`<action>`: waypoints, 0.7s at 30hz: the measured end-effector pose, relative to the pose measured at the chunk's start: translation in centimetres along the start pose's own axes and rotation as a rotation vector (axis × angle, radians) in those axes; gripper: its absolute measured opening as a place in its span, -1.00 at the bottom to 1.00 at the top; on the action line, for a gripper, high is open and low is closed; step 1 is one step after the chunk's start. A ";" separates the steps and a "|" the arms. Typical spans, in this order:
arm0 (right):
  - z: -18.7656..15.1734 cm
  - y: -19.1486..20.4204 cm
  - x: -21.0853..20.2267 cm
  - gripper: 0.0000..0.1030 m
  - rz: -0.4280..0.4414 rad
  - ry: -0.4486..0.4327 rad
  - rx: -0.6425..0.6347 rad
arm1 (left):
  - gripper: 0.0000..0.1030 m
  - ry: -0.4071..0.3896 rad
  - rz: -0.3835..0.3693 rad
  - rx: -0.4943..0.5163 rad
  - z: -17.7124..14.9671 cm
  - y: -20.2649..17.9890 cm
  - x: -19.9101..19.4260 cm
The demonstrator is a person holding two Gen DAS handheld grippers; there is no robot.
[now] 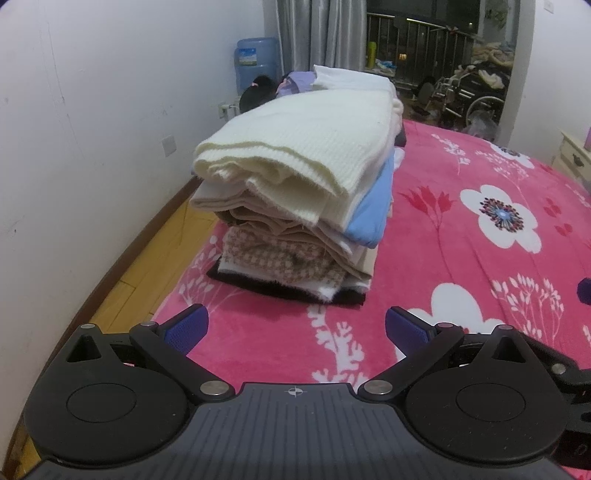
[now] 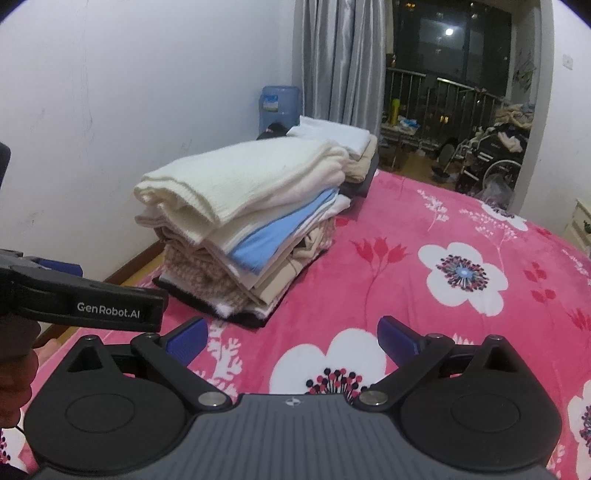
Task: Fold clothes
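Our left gripper [image 1: 296, 326] and right gripper [image 2: 291, 336] hover spread and empty over the pink blanket [image 1: 461, 266]; ahead sits the folded pile [image 1: 295, 192], perhaps a second behind.

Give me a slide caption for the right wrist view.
Open right gripper hovers over the pink floral blanket, facing a stack of folded clothes topped by a cream sweater.

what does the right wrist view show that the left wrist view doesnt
Only the right wrist view shows the left gripper's black body printed GenRobot.AI and a bright round light in the dark window.

Only the left wrist view shows a wall socket and a purple garment behind the pile.

Both show the pile of folded clothes topped by a cream knit, the pink floral blanket, the water jug and open fingers.
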State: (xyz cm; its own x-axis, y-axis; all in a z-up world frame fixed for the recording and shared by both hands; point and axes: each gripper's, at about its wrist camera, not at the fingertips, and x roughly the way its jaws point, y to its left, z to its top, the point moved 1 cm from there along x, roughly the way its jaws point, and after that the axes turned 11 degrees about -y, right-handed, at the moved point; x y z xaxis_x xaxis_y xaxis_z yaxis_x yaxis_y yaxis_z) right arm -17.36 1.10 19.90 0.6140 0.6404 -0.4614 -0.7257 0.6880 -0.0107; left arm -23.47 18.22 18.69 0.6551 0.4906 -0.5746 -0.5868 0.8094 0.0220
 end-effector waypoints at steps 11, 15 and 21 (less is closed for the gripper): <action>0.1 0.0 0.1 0.98 -0.006 0.011 -0.006 | 1.00 0.002 0.008 0.001 -0.1 0.0 -0.1; 0.1 0.1 0.2 0.98 -0.013 0.015 -0.011 | 1.00 0.000 0.000 0.004 -0.1 -0.1 -0.1; 0.2 -0.1 0.4 0.98 -0.041 0.026 -0.012 | 1.00 0.013 0.008 0.004 -0.1 0.0 0.5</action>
State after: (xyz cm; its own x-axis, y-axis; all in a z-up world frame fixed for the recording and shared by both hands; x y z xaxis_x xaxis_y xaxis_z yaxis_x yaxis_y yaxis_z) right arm -17.00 1.38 19.85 0.6354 0.6025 -0.4831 -0.7037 0.7093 -0.0409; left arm -23.24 18.41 18.31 0.6441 0.4926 -0.5852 -0.5900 0.8068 0.0298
